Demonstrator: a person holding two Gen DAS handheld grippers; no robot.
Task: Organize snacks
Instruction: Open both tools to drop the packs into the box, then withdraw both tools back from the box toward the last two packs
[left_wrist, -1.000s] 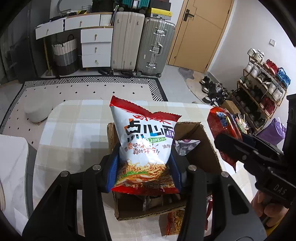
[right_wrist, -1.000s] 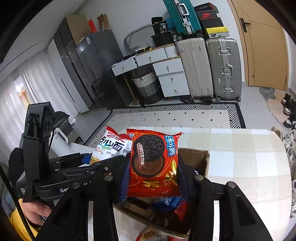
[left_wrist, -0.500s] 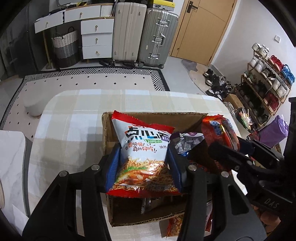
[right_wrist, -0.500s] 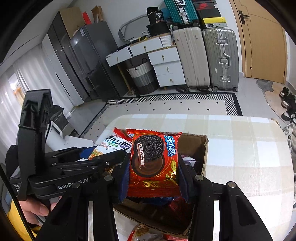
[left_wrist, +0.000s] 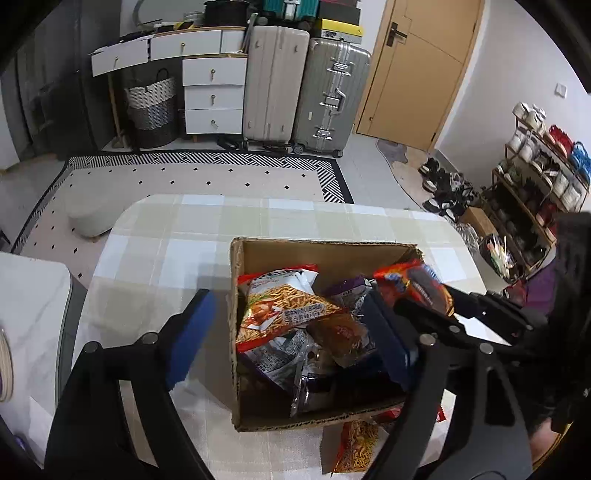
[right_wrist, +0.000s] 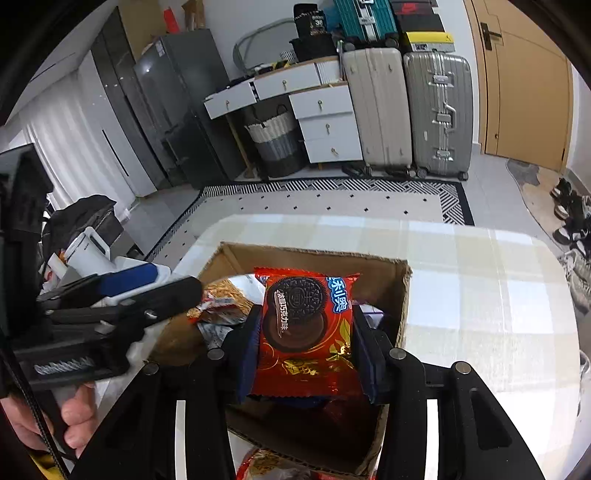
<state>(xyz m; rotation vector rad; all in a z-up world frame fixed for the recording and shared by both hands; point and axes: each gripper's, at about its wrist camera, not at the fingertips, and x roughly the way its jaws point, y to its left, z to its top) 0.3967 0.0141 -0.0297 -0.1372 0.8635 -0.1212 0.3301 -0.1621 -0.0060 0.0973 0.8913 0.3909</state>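
Observation:
An open cardboard box (left_wrist: 321, 254) stands on the checked tablecloth and holds several snack packs. The white and red noodle snack bag (left_wrist: 284, 306) lies loose on top of them inside the box. My left gripper (left_wrist: 291, 332) is open and empty, its blue pads spread to either side of the box's left part. My right gripper (right_wrist: 306, 332) is shut on a red Oreo pack (right_wrist: 306, 325) and holds it upright over the box (right_wrist: 369, 266). The Oreo pack also shows in the left wrist view (left_wrist: 413, 284), at the box's right side.
More snack packs lie on the table in front of the box (left_wrist: 354, 443). The table (left_wrist: 177, 229) has a rounded far edge. A white side table (left_wrist: 29, 295) stands at the left. Suitcases, drawers and a shoe rack stand beyond on the floor.
My left gripper has opened and let go of the noodle snack bag, which now lies in the box. My right gripper has lowered the Oreo pack toward the box.

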